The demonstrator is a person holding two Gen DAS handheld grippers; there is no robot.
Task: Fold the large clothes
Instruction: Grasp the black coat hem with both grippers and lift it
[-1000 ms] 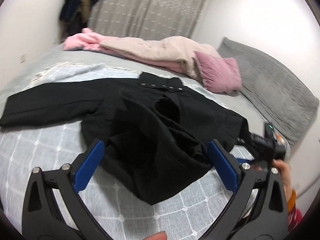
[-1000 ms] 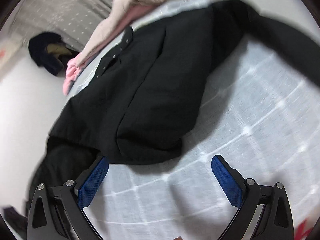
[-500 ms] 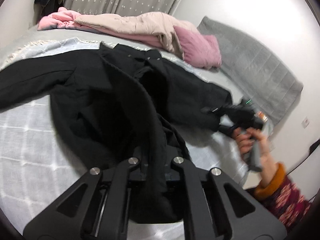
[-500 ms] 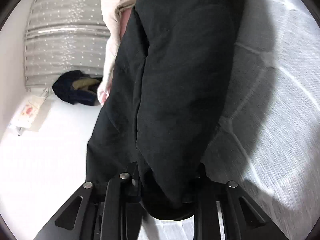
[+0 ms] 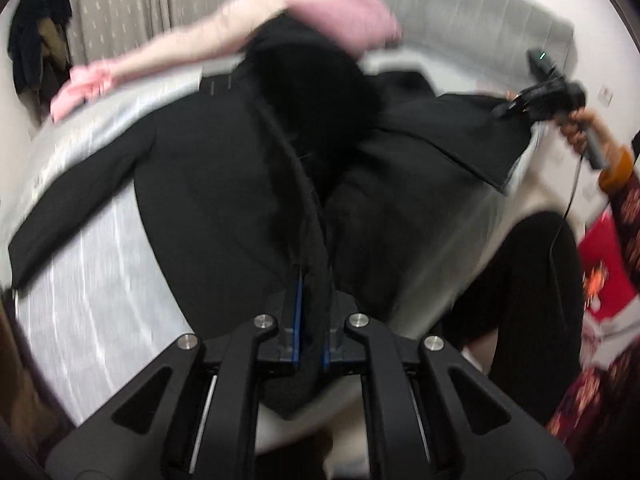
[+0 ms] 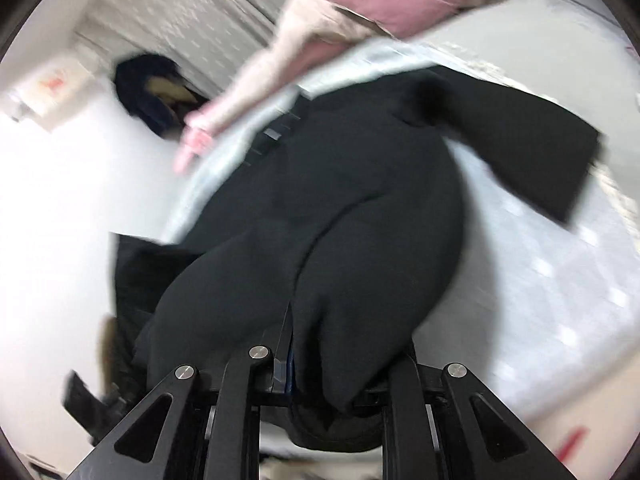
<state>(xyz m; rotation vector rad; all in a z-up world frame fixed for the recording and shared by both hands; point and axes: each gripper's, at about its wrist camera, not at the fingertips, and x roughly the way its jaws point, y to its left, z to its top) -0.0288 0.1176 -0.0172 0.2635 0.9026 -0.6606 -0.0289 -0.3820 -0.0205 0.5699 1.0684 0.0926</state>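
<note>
A large black coat (image 5: 208, 184) lies spread on the grey-white quilted bed (image 5: 100, 288), with one sleeve stretched out to the left. My left gripper (image 5: 310, 320) is shut on a bunched fold of the coat's lower edge. At the upper right of the left wrist view, a hand holds my right gripper (image 5: 516, 108), clamped on another corner of the coat and lifting it. In the right wrist view the coat (image 6: 360, 208) drapes over my right gripper (image 6: 316, 360). Cloth fills its jaws and hides the pads.
Pink and beige clothes (image 5: 344, 20) are piled at the bed's far side, next to a grey headboard (image 5: 460, 12). Dark garments (image 5: 32, 52) hang by the curtain (image 5: 160, 4). A person's dark-trousered leg (image 5: 532, 280) and patterned sleeve stand at the bed's right edge.
Both grippers went from wide open above the coat's edge to shut on it. The coat's hem has been lifted and pulled apart toward the near edge of the bed.
</note>
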